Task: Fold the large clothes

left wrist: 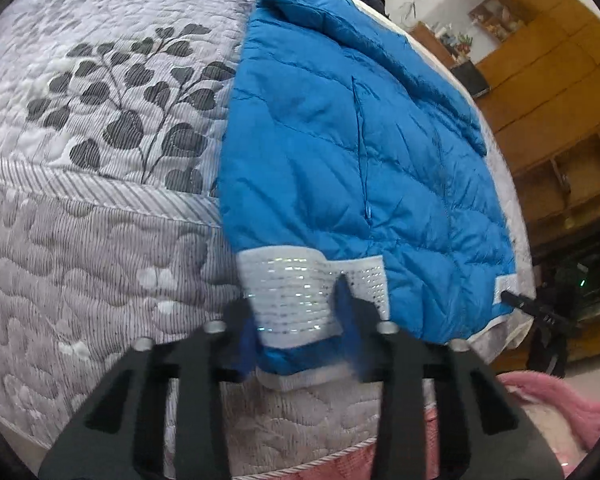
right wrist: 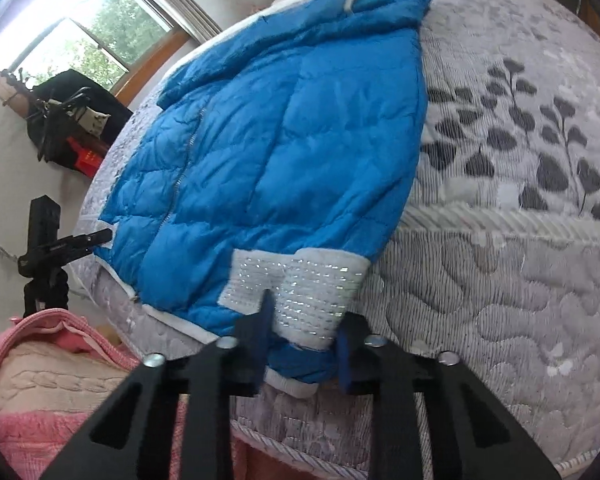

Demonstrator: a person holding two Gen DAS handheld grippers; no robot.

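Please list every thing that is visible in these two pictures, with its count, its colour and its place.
jacket: one, blue, quilted, lying flat on the mattress
cuff: one clearly seen, white knit with shiny threads, at the jacket's near end
mattress: one, white and grey with a dark leaf pattern, under the jacket
blanket: one, pink, below the mattress's near edge
window: one, wooden frame, far wall
cabinet: one, brown wood, beyond the bed
left tool: one, black, open, fingers astride the cuff
right tool: one, black, open, fingers astride the cuff
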